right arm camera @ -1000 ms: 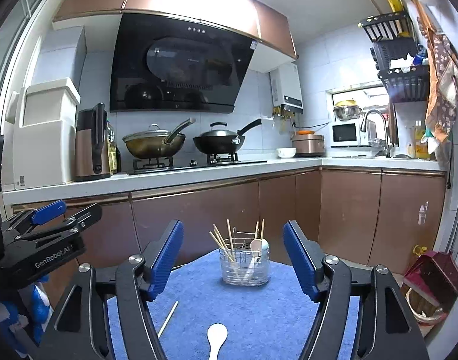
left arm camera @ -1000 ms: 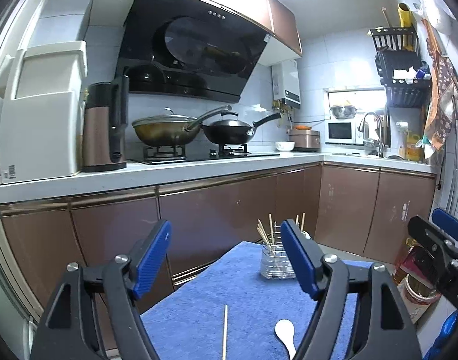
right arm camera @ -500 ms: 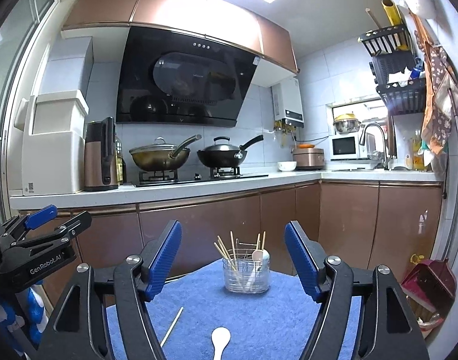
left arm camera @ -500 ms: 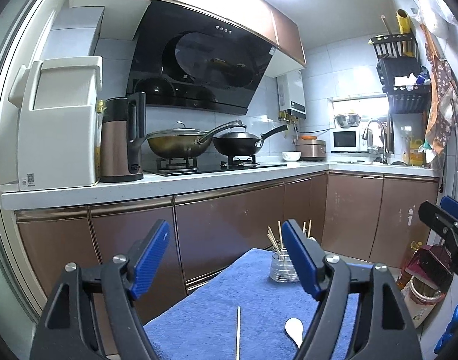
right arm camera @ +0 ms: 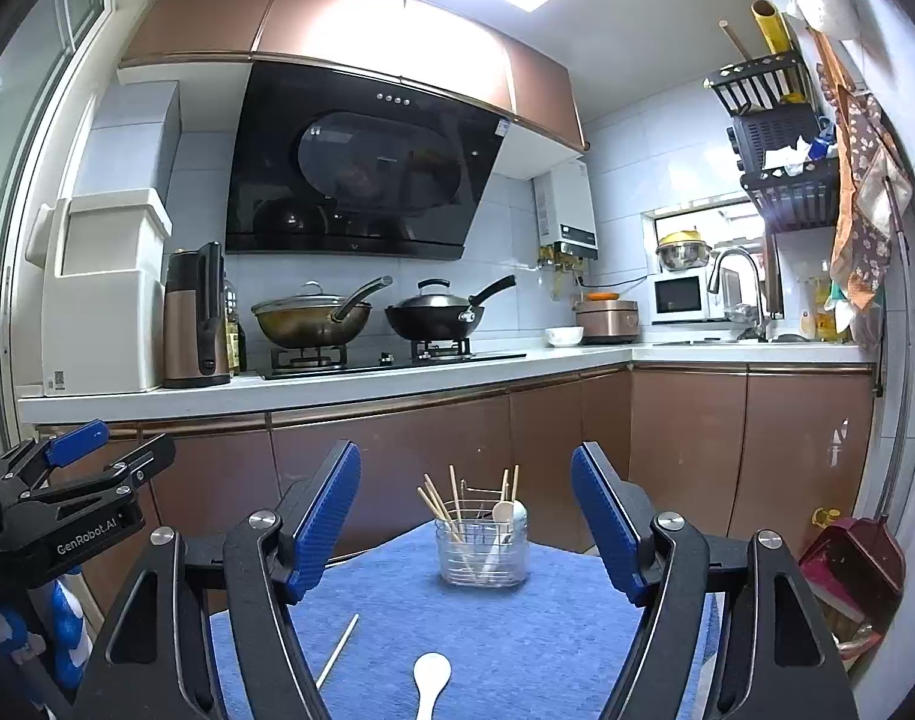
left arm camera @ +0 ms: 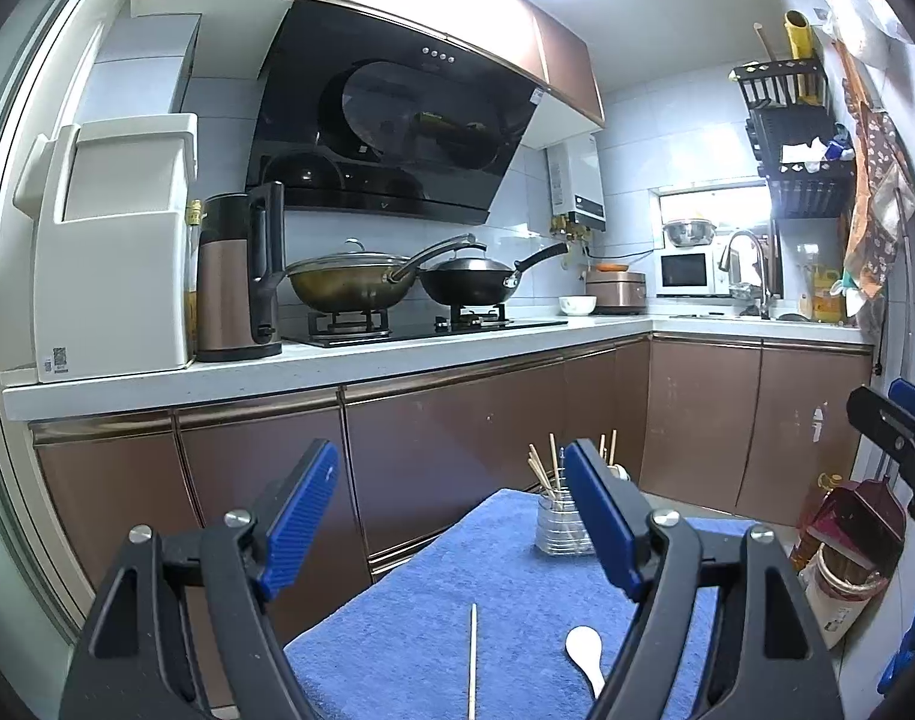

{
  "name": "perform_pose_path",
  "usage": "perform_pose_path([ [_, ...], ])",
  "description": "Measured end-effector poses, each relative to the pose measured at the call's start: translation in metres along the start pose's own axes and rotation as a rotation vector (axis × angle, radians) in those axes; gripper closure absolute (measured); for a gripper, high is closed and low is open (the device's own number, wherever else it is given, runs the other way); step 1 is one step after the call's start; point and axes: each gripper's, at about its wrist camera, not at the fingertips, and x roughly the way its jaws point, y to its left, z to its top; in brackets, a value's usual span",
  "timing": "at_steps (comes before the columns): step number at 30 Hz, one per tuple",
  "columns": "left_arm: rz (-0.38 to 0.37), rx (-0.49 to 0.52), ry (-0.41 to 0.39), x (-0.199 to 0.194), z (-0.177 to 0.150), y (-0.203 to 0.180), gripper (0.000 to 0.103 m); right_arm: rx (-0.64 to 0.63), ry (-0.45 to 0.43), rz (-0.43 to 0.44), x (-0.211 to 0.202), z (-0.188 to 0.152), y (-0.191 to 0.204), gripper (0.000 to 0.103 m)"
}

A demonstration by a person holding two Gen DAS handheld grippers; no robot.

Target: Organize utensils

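A clear glass holder (right arm camera: 481, 546) with several chopsticks and spoons upright in it stands at the far end of a blue towel (right arm camera: 517, 630). A single wooden chopstick (left arm camera: 472, 660) and a white spoon (left arm camera: 584, 651) lie loose on the towel, nearer to me. The same chopstick (right arm camera: 337, 651) and spoon (right arm camera: 431, 678) show in the right wrist view. My left gripper (left arm camera: 451, 516) is open and empty, held level above the towel's near end. Beside it, my right gripper (right arm camera: 466, 519) is open and empty too, aimed at the holder (left arm camera: 556, 525).
Brown cabinets under a white counter (left arm camera: 397, 360) run behind the towel and turn the corner to a sink (right arm camera: 739, 306). Two woks (left arm camera: 349, 288), a kettle (left arm camera: 235, 282) and a white bin stand on the counter. A red dustpan (right arm camera: 847, 564) sits on the floor at right.
Both grippers have drawn back a little from the holder, which looks smaller now. Their jaws stay open and nothing on the towel has moved.
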Motion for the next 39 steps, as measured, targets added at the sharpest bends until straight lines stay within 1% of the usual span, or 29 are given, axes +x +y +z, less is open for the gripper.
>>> perform_pose_path([
  [7, -0.009, 0.026, 0.026, 0.01, -0.006, -0.01, 0.026, 0.016, 0.017, -0.021, 0.006, -0.005, -0.009, 0.03],
  [22, -0.018, 0.047, 0.11, 0.046, -0.024, -0.025, 0.026, 0.034, 0.101, -0.045, 0.034, -0.025, -0.026, 0.03],
  [26, -0.02, 0.063, 0.134, 0.057, -0.03, -0.029, 0.026, 0.04, 0.129, -0.046, 0.044, -0.033, -0.031, 0.03],
  [39, -0.031, 0.072, 0.217, 0.09, -0.047, -0.037, 0.026, 0.045, 0.215, -0.038, 0.075, -0.055, -0.039, 0.03],
])
